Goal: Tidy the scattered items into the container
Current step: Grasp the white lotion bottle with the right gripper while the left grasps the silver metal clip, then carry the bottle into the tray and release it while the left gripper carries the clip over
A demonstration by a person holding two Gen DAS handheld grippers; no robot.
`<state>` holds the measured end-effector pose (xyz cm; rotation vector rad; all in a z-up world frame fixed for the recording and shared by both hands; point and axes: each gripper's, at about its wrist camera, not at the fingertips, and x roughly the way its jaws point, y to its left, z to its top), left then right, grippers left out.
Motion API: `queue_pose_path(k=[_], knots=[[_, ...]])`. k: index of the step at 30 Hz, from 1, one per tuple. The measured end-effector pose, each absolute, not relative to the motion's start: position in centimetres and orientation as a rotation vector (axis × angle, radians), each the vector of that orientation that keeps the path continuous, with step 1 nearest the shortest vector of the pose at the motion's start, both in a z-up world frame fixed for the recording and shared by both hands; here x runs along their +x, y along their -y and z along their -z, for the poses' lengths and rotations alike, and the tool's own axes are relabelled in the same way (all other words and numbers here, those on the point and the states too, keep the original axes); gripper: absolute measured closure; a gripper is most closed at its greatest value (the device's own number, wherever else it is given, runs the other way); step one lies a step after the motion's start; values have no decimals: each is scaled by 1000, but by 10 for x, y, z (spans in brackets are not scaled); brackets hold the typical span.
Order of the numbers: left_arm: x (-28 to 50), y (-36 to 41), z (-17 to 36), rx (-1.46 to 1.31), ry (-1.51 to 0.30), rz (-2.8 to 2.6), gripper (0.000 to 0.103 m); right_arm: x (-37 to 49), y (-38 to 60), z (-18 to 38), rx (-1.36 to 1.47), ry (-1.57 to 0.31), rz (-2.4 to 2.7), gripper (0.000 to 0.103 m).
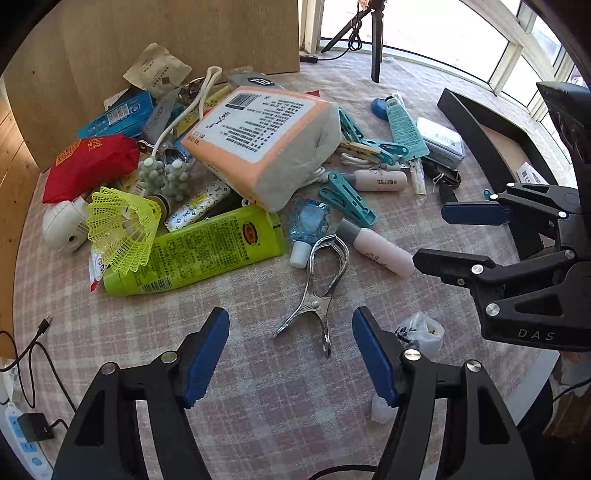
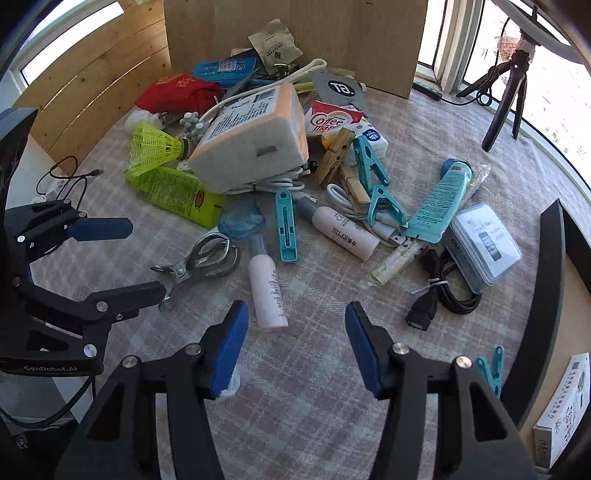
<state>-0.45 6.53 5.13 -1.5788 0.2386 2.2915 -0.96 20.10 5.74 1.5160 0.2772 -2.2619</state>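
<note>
Pink-and-grey checked tablecloth (image 1: 258, 387); a neon-yellow mesh shuttlecock (image 1: 122, 229) sat above a lime-green tube (image 1: 199, 251), a shiny silver metal clamp (image 1: 321, 280) alongside, teal plastic pegs (image 2: 286, 225) scattered around.

A shiny metal clip (image 1: 317, 288) lies on the woven checked cloth of the surface (image 1: 258, 387). The green tube (image 1: 199, 254) is glossy plastic, the yellow shuttlecock (image 1: 122, 229) plastic mesh. Matt wooden pegs (image 2: 338, 158); pale wood panel (image 1: 166, 33).

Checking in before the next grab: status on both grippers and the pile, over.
Left gripper open, empty, over metal clamp. Right gripper open, empty, near pink bottle. Scattered items unsorted on checked cloth. Nothing blocking either.
</note>
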Motion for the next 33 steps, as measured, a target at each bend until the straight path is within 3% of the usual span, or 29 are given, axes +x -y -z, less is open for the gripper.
queue_pose_path(k=[14, 21, 23, 25, 33], knots=[[-16, -80, -29, -1618, -265, -2248, 61, -24, -191, -36, 1580, -329, 2228, 50], [-22, -79, -21, -1642, -222, -2227, 74, -24, -186, -29, 1581, -395, 2226, 64], [-23, -79, -21, -1638, -217, -2229, 77, -25, -189, -30, 1581, -396, 2235, 77], [-22, -76, -22, -1633, -211, -2236, 78, -26, -194, -31, 1589, -383, 2241, 83], [-12, -71, -31, -1608, -205, -2265, 84, -21, -216, -45, 1579, -341, 2284, 83]])
